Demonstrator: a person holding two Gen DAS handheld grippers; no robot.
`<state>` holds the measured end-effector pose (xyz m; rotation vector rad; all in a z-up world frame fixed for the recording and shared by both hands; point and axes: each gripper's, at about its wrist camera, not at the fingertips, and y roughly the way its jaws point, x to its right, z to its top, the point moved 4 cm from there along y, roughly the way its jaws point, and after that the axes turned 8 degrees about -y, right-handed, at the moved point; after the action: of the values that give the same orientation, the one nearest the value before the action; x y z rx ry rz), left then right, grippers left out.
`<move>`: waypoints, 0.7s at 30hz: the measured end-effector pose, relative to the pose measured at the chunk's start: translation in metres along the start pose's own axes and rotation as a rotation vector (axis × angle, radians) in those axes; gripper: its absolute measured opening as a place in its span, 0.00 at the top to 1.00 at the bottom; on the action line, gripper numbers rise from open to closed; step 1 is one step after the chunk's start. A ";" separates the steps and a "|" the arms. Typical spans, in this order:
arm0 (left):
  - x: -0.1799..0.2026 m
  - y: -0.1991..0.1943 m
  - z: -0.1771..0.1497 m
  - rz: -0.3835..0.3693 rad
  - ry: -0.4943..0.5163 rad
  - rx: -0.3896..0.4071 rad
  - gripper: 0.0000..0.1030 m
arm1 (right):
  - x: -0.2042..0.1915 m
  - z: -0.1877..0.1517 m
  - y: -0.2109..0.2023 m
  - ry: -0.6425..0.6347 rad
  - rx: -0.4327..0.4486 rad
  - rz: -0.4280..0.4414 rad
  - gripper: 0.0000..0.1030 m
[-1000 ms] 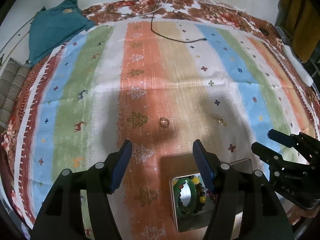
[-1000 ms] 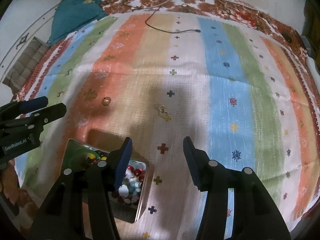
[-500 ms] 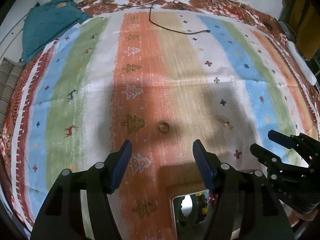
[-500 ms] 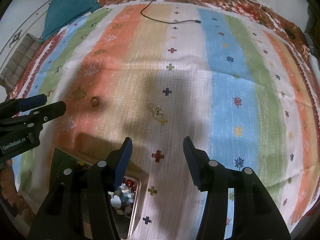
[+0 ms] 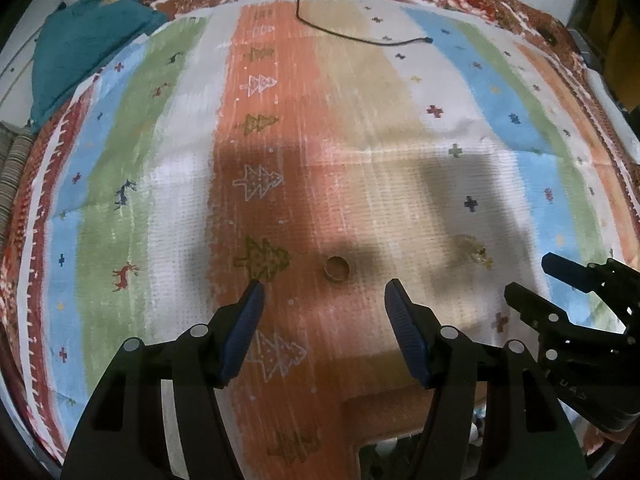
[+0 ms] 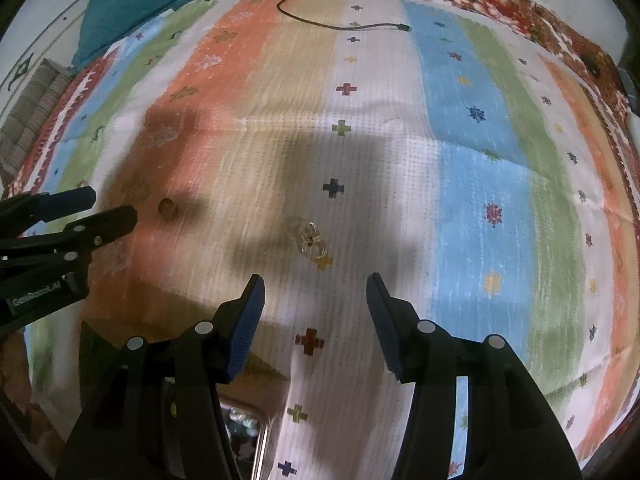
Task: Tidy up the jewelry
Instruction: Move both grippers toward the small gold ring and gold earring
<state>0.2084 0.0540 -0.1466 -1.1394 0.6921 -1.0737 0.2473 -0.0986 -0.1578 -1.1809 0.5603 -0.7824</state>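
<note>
My left gripper (image 5: 324, 292) and right gripper (image 6: 315, 285), both released and empty, over the rug (image 5: 360, 128); ring (image 5: 336, 269) just beyond left fingertips, earrings (image 6: 310, 240) beyond right

The woven striped cloth (image 5: 360, 128) runs in orange, tan, white, blue and green bands, dotted with small crosses, trees and deer, edged in red-and-white floral print. A plain teal fabric bundle (image 5: 88, 52) lies at its corner. The thin cable (image 6: 340, 24) is black.
</note>
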 end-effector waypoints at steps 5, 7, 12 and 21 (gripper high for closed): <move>0.002 0.007 0.005 -0.001 0.009 -0.013 0.40 | 0.002 0.006 0.014 0.002 -0.021 0.002 0.49; 0.001 0.008 0.007 0.016 0.001 -0.004 0.40 | 0.004 0.008 0.019 0.012 -0.030 0.006 0.49; 0.003 0.017 0.011 0.008 0.017 -0.026 0.40 | 0.005 0.014 0.025 0.012 -0.037 0.011 0.49; 0.002 0.033 0.015 0.007 0.011 -0.064 0.46 | 0.004 0.021 0.040 0.006 -0.060 0.008 0.49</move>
<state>0.2333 0.0590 -0.1733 -1.1856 0.7435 -1.0590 0.2751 -0.0822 -0.1892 -1.2311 0.5962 -0.7673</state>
